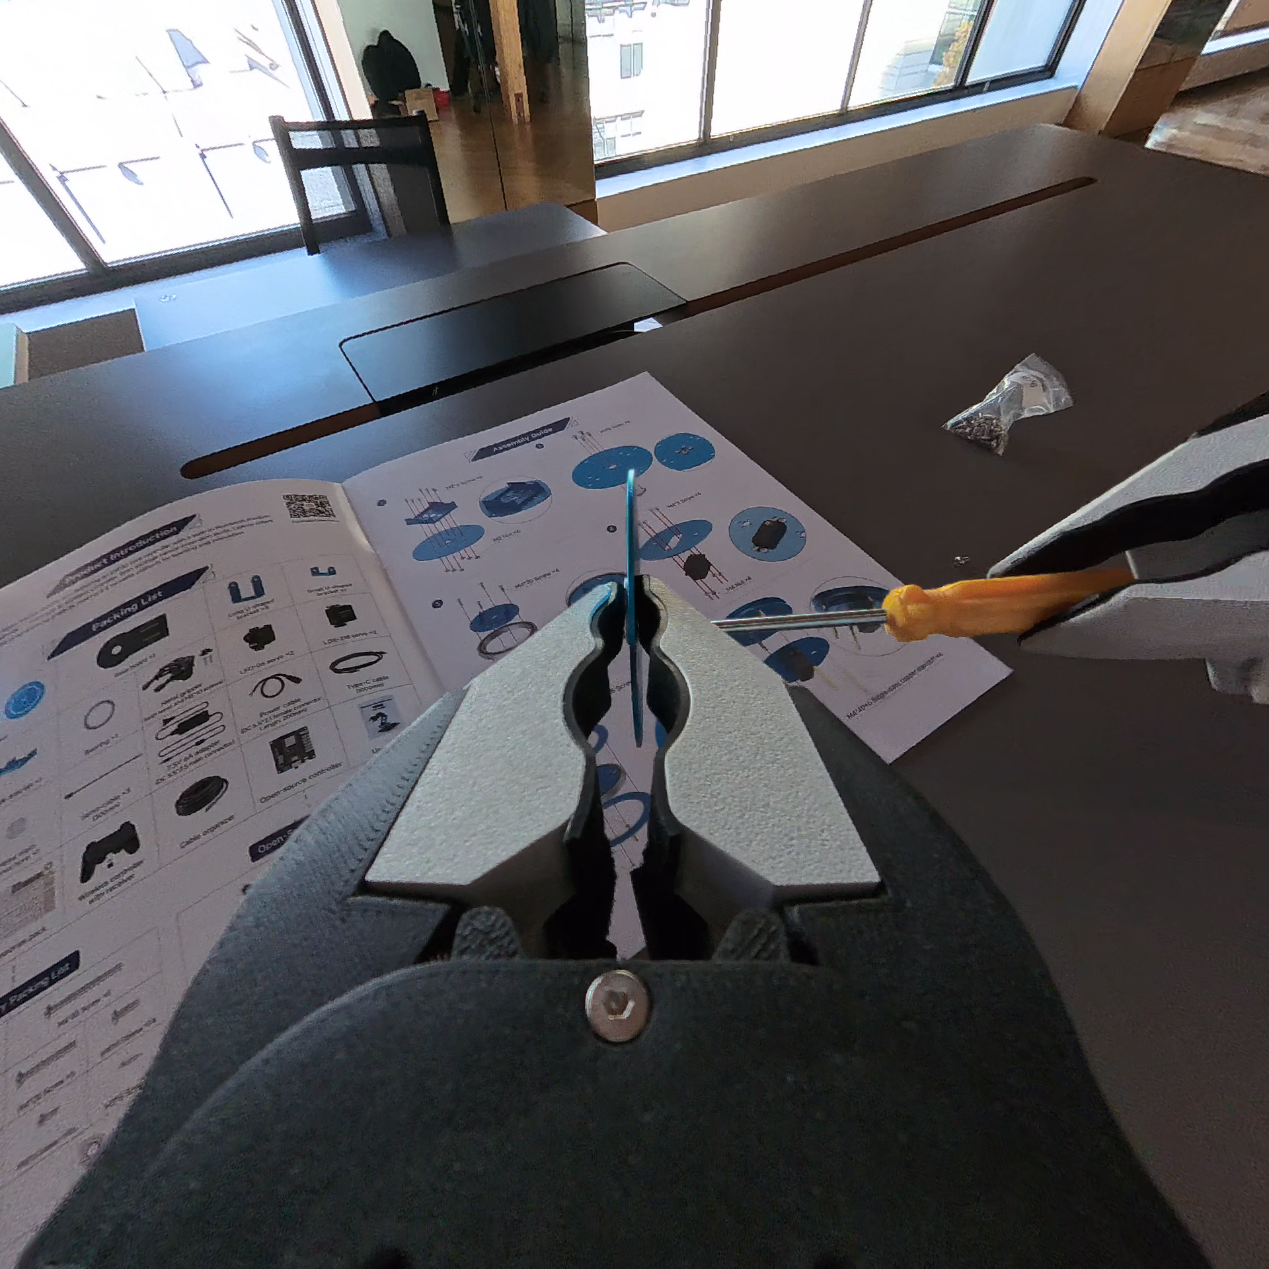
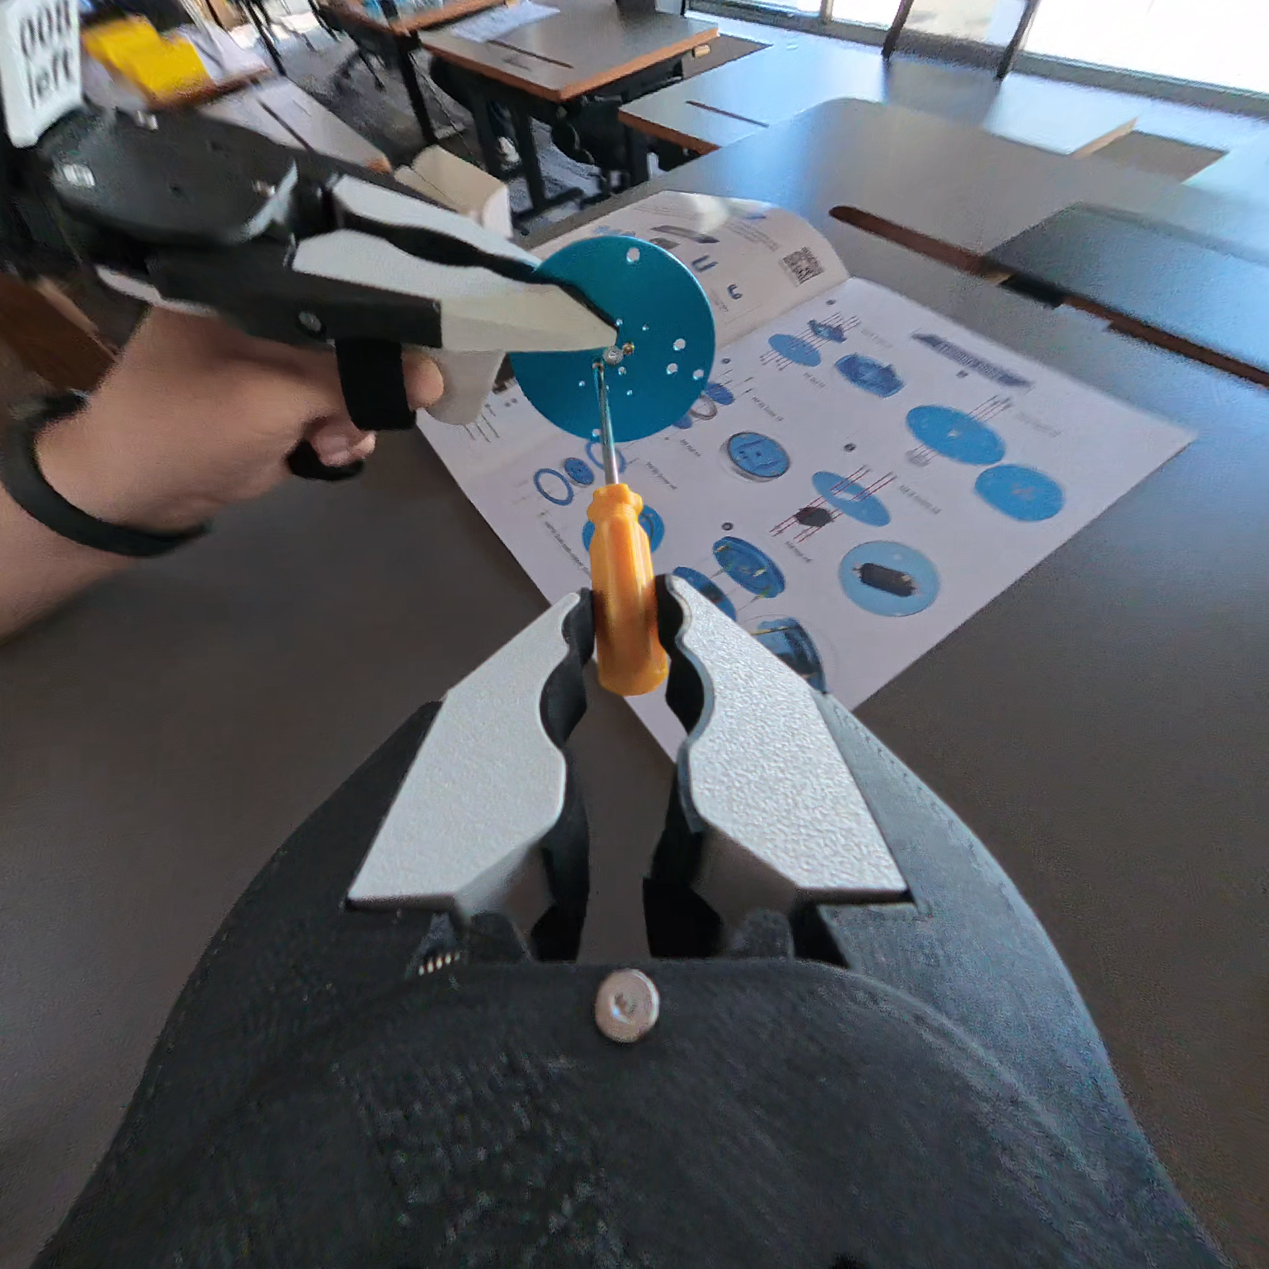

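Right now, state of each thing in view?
left gripper: shut on blue disc
blue disc: held edge-on, off the table
right gripper: shut on screwdriver handle
screwdriver: tip at a screw on the disc
manual: open, flat on table
screw bag: lying on table

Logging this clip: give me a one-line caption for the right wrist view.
Right claw grips an orange screwdriver, tip at a screw on the blue perforated disc held by the left claw over an open manual.
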Demonstrator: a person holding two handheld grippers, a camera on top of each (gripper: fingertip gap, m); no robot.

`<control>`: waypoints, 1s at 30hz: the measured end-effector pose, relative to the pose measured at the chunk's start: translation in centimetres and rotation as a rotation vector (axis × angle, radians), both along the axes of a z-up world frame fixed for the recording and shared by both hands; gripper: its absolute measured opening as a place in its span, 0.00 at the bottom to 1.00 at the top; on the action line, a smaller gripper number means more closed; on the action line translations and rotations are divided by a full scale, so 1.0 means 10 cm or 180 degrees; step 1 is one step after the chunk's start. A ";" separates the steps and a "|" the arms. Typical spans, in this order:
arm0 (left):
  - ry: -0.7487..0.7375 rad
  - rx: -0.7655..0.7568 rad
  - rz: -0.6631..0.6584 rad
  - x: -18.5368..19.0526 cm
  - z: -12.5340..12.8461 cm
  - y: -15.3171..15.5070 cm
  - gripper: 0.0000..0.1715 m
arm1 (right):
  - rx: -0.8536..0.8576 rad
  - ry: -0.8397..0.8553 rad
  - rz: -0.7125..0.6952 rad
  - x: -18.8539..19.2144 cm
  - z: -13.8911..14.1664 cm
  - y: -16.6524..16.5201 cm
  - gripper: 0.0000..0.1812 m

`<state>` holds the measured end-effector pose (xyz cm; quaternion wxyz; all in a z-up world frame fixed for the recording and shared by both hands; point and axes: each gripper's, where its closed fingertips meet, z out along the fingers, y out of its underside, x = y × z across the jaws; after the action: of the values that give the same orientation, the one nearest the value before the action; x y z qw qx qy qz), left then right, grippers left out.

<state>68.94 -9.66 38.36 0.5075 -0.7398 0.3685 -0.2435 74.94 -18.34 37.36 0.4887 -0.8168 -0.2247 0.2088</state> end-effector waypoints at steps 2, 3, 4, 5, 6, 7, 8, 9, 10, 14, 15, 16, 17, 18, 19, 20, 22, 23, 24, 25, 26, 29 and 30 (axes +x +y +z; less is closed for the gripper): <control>0.0048 0.0045 -0.0005 0.00 0.00 0.01 0.01 | -0.0155 0.0254 0.0032 0.01 -0.03 0.01 0.10; 0.0059 0.0059 -0.0016 0.01 0.00 0.00 0.01 | -0.0168 0.0233 0.0051 0.01 -0.05 0.01 0.10; 0.0062 0.0072 -0.0020 0.02 0.00 0.01 0.01 | -0.0105 0.0130 0.0056 0.02 -0.05 0.02 0.10; 0.0077 0.0084 -0.0022 0.02 0.00 0.01 0.01 | -0.0008 -0.0005 0.0061 0.03 -0.03 0.01 0.10; 0.0083 0.0108 -0.0023 0.02 0.01 0.01 0.01 | 0.0084 -0.0181 0.0065 0.03 -0.01 0.00 0.10; 0.0095 0.0147 -0.0016 0.02 0.02 0.01 0.01 | 0.0197 -0.0342 0.0050 0.03 0.01 0.00 0.10; 0.0149 0.0207 0.0010 0.00 0.03 0.02 0.01 | 0.0289 -0.0484 0.0042 0.03 0.03 0.00 0.10; 0.0249 0.0327 0.0099 -0.04 0.04 0.06 0.01 | 0.0331 -0.0627 0.0036 0.04 0.03 -0.01 0.10; 0.0351 0.0498 0.0173 -0.09 0.07 0.10 0.01 | 0.0375 -0.0763 0.0005 0.06 0.02 -0.01 0.10; 0.0053 0.0312 0.0100 -0.16 0.16 0.10 0.01 | 0.0303 -0.0866 0.0536 0.02 -0.03 -0.22 0.10; -0.0107 0.0131 0.0034 -0.16 0.16 0.08 0.01 | 0.0170 -0.0776 0.0926 -0.05 -0.08 -0.38 0.10; -0.0243 -0.0019 -0.0041 -0.16 0.16 0.05 0.01 | 0.0050 -0.0670 0.1133 -0.06 -0.13 -0.49 0.10; -0.0361 -0.0127 -0.0118 -0.16 0.18 0.01 0.01 | -0.0016 -0.0600 0.1188 -0.02 -0.17 -0.55 0.10; -0.0461 -0.0211 -0.0193 -0.14 0.20 -0.02 0.01 | -0.0072 -0.0560 0.1338 0.02 -0.21 -0.64 0.10; -0.0550 -0.0285 -0.0289 -0.11 0.24 -0.07 0.01 | -0.0076 -0.0554 0.1480 0.05 -0.25 -0.73 0.10; -0.0631 -0.0355 -0.0385 -0.08 0.27 -0.13 0.01 | -0.0085 -0.0588 0.1601 0.09 -0.30 -0.82 0.10; -0.0745 -0.0472 -0.0537 -0.02 0.31 -0.25 0.01 | -0.0248 -0.0727 0.1679 0.19 -0.45 -0.93 0.10; -0.0770 -0.0516 -0.0608 0.02 0.31 -0.31 0.01 | -0.0244 -0.0809 0.1711 0.23 -0.52 -0.95 0.10; -0.0772 -0.0548 -0.0673 0.05 0.31 -0.36 0.01 | -0.0278 -0.0880 0.1763 0.26 -0.58 -0.98 0.10; -0.0765 -0.0564 -0.0730 0.08 0.31 -0.41 0.01 | -0.0331 -0.0936 0.1765 0.29 -0.63 -0.98 0.10; -0.0745 -0.0574 -0.0775 0.11 0.29 -0.45 0.01 | -0.0375 -0.0959 0.1772 0.31 -0.67 -0.97 0.10; -0.0686 -0.0651 -0.0876 0.17 0.23 -0.53 0.01 | -0.0455 -0.0786 0.1892 0.32 -0.65 -1.01 0.15; -0.0683 -0.0707 -0.0905 0.19 0.20 -0.55 0.01 | -0.0395 -0.0699 0.1881 0.35 -0.58 -0.99 0.16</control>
<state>70.79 -15.15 40.35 0.4197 -0.7016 0.3840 -0.4292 78.47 -28.20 31.55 0.3290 -0.7621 -0.4904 0.2655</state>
